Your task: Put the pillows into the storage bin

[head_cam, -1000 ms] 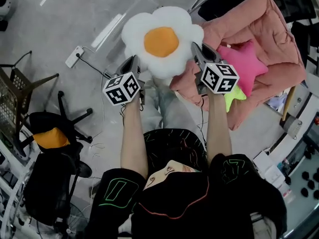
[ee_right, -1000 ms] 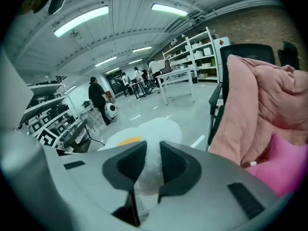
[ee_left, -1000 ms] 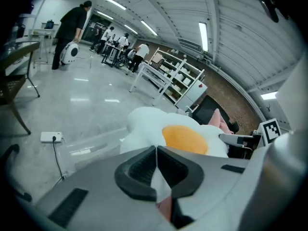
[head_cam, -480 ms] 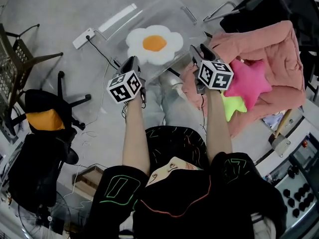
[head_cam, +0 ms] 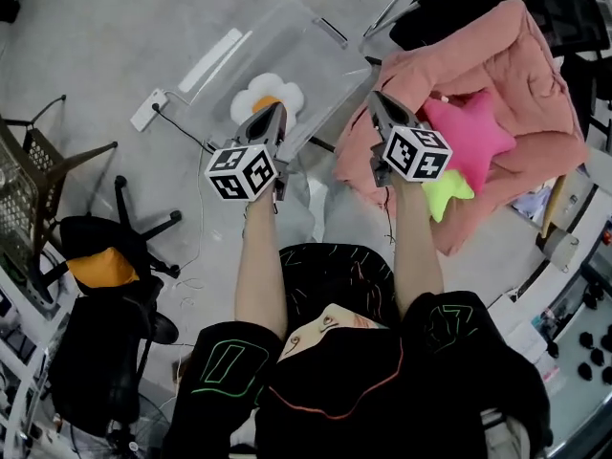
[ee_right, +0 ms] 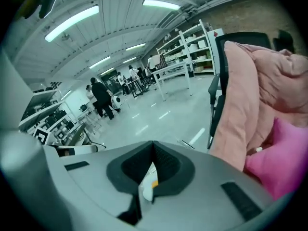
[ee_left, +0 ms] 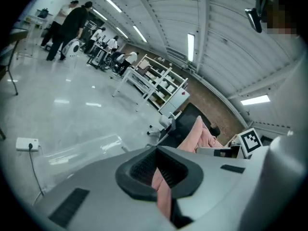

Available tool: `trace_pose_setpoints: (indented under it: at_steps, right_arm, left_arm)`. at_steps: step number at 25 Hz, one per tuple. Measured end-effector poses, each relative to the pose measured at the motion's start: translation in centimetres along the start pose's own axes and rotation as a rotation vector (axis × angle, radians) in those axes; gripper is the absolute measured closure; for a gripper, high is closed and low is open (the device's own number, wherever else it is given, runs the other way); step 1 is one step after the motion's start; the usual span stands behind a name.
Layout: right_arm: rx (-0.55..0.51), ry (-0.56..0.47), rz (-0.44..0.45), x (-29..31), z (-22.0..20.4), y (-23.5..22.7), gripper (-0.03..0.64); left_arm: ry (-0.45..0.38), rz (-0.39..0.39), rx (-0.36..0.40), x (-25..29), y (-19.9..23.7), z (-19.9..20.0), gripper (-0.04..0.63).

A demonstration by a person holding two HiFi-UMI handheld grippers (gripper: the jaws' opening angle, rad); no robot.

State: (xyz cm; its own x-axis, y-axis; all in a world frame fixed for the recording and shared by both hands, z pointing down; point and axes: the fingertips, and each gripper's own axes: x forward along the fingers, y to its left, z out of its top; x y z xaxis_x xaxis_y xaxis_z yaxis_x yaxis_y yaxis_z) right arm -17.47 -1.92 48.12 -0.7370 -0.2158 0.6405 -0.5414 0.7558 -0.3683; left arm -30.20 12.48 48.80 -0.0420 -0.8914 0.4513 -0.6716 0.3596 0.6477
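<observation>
Head view: both forearms reach straight out side by side, left gripper pointing at the clear storage bin, where the egg pillow lies by its left corner, right gripper at the pink blanket's left edge, pink star pillow and yellow-green star pillow on it. Left gripper view: jaws just snapped closed, tips touching, nothing pinched. Right gripper view: same deal, just closed, empty, a sliver of egg pillow showing beyond the tips.
</observation>
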Motion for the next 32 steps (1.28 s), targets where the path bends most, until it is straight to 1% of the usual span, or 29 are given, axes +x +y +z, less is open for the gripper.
trace_pose_setpoints:
  at_steps: [3, 5, 10, 15, 20, 24, 30, 32]
  right_arm:
    - [0.031, -0.043, -0.030, -2.2, 0.2, -2.6, 0.614]
    - [0.052, -0.075, -0.057, -4.5, 0.2, -4.7, 0.614]
    - [0.081, -0.110, -0.122, -9.8, -0.6, -11.1, 0.614]
    - [0.126, -0.141, -0.189, -14.9, -1.4, -18.0, 0.614]
    - [0.160, -0.162, -0.254, -19.3, -2.7, -23.8, 0.614]
    - [0.185, -0.159, -0.314, -22.3, -4.3, -28.2, 0.614]
    - [0.191, -0.129, -0.392, -25.4, -6.9, -35.1, 0.614]
    - [0.194, -0.117, -0.397, -25.8, -7.5, -36.7, 0.612]
  left_arm:
    - [0.039, -0.034, 0.080, 2.4, -3.1, -0.3, 0.600]
    - [0.061, -0.072, 0.128, 4.0, -6.0, -1.0, 0.600]
    - [0.113, -0.150, 0.191, 8.0, -13.6, -4.3, 0.600]
    - [0.186, -0.213, 0.227, 11.9, -20.6, -8.7, 0.600]
    - [0.259, -0.254, 0.255, 15.0, -25.7, -13.2, 0.600]
    - [0.315, -0.274, 0.266, 17.2, -28.6, -16.8, 0.600]
    - [0.385, -0.265, 0.279, 20.8, -31.6, -22.5, 0.600]
    - [0.407, -0.259, 0.283, 21.9, -32.1, -24.0, 0.600]
